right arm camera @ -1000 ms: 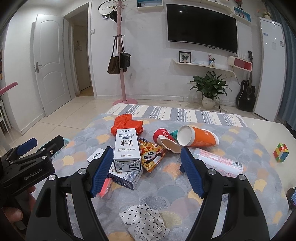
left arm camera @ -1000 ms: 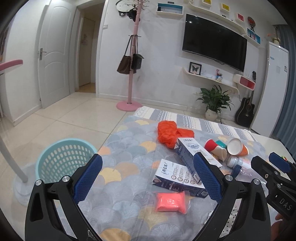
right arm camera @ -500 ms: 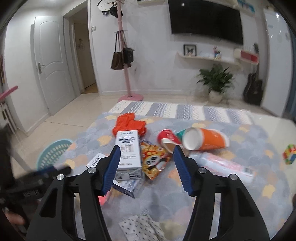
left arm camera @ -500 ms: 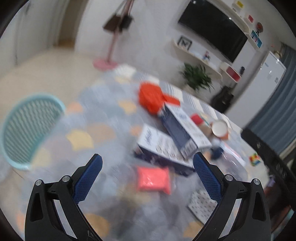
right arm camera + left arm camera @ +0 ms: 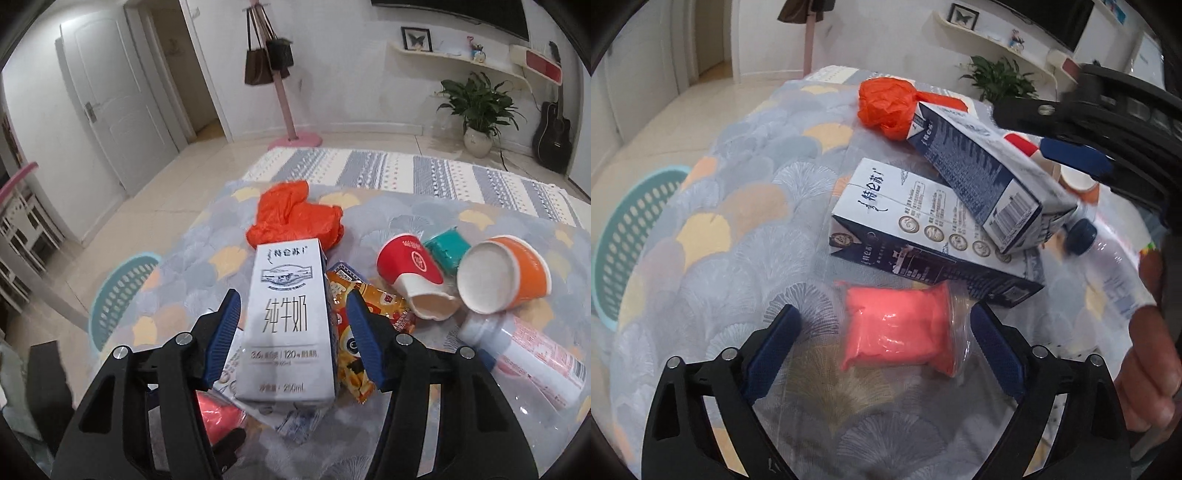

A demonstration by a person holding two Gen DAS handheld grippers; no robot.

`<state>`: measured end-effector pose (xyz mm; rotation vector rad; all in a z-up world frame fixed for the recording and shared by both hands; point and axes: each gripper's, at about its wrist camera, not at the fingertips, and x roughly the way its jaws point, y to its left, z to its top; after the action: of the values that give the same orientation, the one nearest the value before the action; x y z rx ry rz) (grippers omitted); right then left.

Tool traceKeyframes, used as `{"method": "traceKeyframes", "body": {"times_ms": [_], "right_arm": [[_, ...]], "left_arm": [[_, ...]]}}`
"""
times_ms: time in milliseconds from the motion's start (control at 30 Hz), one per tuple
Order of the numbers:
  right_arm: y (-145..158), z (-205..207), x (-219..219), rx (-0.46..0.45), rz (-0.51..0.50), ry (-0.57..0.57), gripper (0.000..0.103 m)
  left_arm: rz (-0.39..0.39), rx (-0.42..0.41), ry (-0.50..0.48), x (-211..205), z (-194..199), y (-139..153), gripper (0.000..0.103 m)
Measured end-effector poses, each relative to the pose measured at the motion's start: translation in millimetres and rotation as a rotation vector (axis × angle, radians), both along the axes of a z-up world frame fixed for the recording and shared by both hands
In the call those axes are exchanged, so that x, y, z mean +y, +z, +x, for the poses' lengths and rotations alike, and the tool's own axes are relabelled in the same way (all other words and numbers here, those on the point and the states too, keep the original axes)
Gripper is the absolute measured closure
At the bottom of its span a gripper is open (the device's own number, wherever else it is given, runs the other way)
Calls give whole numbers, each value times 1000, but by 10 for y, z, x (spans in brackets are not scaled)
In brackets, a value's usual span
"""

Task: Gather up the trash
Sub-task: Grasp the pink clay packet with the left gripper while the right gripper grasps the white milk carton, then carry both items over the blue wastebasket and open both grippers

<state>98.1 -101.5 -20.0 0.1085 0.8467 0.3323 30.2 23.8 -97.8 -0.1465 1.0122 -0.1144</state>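
- Left wrist view: the left gripper (image 5: pixel 882 328) hangs low over the tablecloth (image 5: pixel 746 229), its blue fingers (image 5: pixel 772 350) spread wide on either side of a pink packet (image 5: pixel 897 328) in clear wrap. The right finger sits just beside the packet's wrapped edge; the left finger stands apart from it. Nothing is gripped.
- Beyond the packet lies a flat milk carton (image 5: pixel 923 236), with a second carton (image 5: pixel 979 173) resting tilted across it. A crumpled orange bag (image 5: pixel 886 103) sits at the far end.
- A teal basket (image 5: pixel 624 236) stands on the floor to the left, below the table edge.
- Right wrist view: the right gripper (image 5: pixel 291 332) is released too, its fingers (image 5: pixel 221 336) flanking the upper carton (image 5: pixel 284 325) close on both sides; I cannot tell whether they touch it.
- Right of the carton lie a snack wrapper (image 5: pixel 369 306), a red cup (image 5: pixel 413 273), an orange cup (image 5: pixel 502 277) and a bottle (image 5: pixel 532 354), all on their sides.
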Motion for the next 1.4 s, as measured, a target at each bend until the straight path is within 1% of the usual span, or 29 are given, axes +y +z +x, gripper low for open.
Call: {"method": "traceKeyframes", "body": {"times_ms": [33,100,233,267,333,367,433,500,633,767,833,933,1033,1067,1133,1200,1233,1300,1400], "right_arm": [[-30,30,-1,16,-3,1,47],[-90,75,-6,47,10,5,47],[-110,102,-11,76,38,13,47],[-109,96,3,79,34,17,47],[-103,77,28,84,31,29,46],[-105,76,41,86,30,33,45],[-139,95,87,100,-4,27,44],[-194,117,117,114,-29,20,44],[-223,116,156,112,-57,13,44],[-221,108,178,103,-92,-5,46],[-202,87,157,97,-88,-19,47],[-84,-4,133,58,-61,-27,47],[137,-122,202,-4,-46,-13,47],[220,-158,250,-25,-42,-3,47],[396,-229,411,-70,-33,28,47],[543,-287,646,-104,-23,71,47],[590,-307,758,-116,-17,94,47],[671,-349,1052,-138,-9,150,47],[669,-354,1498,-137,-3,226,47]], "left_arm": [[14,-2,-1,0,-11,6,19],[24,-2,-1,-5,-11,32,22],[46,-8,5,-9,-83,65,32],[52,-10,6,-7,-83,66,33],[59,-13,12,16,-82,71,41],[54,-14,16,36,-77,75,43],[48,-19,20,69,-44,72,50],[40,-24,18,106,-36,75,54],[11,-35,5,185,-9,81,59],[-9,-56,4,262,-55,126,60],[-24,-83,5,312,-91,200,60],[-53,-126,20,441,-151,353,60],[-72,-177,50,641,-222,595,60],[-72,-204,67,749,-254,720,60],[-59,-244,102,923,-299,897,60],[-65,-274,152,1220,-319,1072,60],[-68,-288,175,1359,-328,1122,60],[-45,-311,246,1707,-322,1190,60],[-27,-317,332,2158,-315,1179,60]]}}
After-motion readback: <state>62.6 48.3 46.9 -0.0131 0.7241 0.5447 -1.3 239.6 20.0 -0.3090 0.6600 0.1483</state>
